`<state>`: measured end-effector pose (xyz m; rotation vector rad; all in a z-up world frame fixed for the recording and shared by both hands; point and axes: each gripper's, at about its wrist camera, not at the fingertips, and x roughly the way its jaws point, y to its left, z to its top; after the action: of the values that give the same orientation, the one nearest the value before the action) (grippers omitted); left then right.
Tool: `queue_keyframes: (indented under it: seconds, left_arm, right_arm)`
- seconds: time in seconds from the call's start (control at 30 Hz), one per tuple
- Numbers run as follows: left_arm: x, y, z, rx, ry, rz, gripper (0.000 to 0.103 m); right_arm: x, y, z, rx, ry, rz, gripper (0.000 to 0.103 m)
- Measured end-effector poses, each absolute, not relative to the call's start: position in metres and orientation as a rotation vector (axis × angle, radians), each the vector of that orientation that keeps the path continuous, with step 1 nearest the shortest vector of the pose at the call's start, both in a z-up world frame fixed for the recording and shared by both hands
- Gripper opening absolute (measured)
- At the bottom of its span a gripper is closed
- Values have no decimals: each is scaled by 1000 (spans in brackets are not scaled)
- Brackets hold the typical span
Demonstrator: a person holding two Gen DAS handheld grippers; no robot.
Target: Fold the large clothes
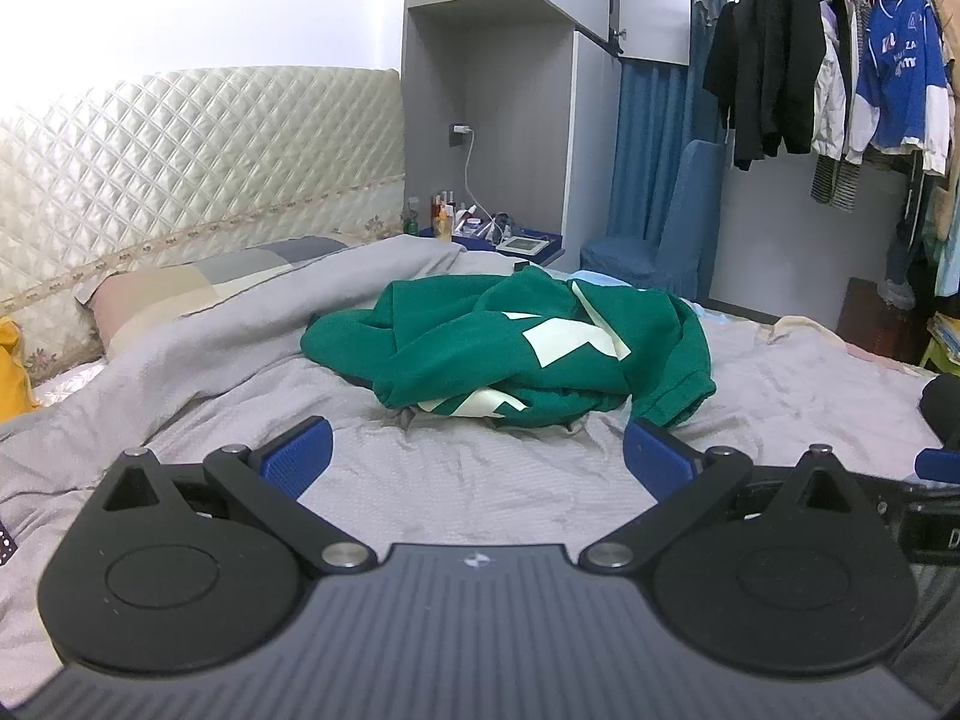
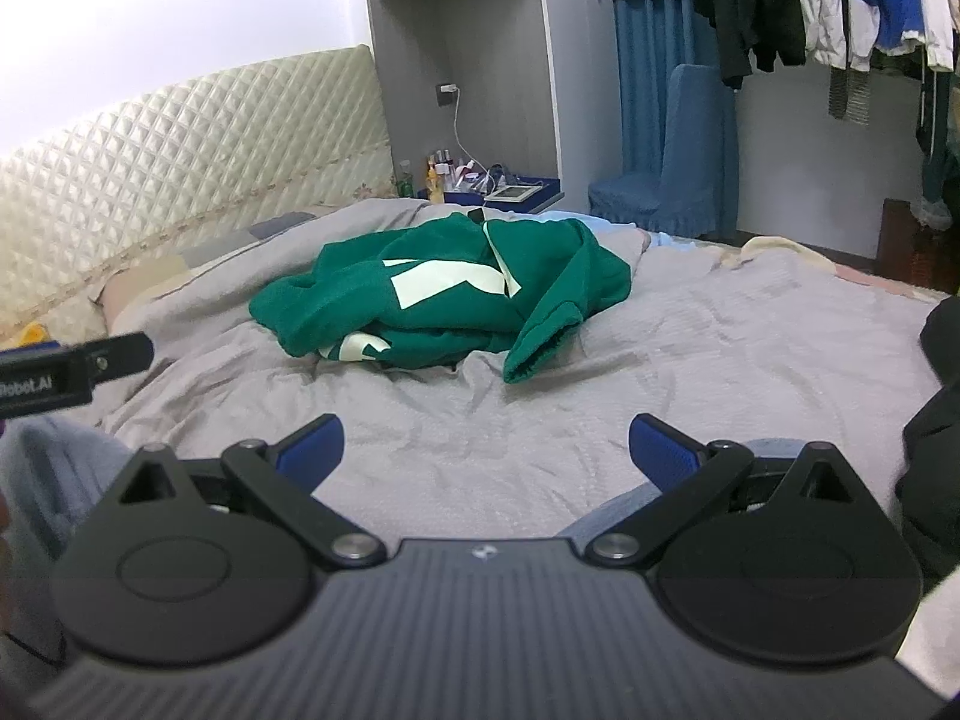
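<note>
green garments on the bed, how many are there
1: a crumpled green sweatshirt with pale patches lying mid-bed on the grey sheet, ahead of both open grippers. Something smaller could be hidden beneath it.

I can't make out the green sweatshirt [image 1: 510, 348] fully — it's bunched, its underside and one sleeve buried in folds. The bottles [image 1: 444, 213] on the nightstand are too small to read. The hanging clothes [image 2: 840, 0] are cut off by the top edge — and a dark shape [image 2: 936, 420] at the right edge I can't identify.
</note>
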<state>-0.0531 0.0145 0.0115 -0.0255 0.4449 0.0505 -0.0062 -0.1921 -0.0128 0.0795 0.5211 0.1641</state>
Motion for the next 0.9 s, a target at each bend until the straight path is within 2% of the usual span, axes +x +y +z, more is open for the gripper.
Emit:
queue_keyframes:
  seconds: [0.5, 0.9]
  left_arm:
    - [-8, 21, -6, -25, 483, 47, 103]
    - [89, 39, -21, -56, 513, 28, 103]
  right_arm:
    - [32, -191, -24, 99, 568, 136, 103]
    - [118, -190, -34, 147, 619, 135, 103]
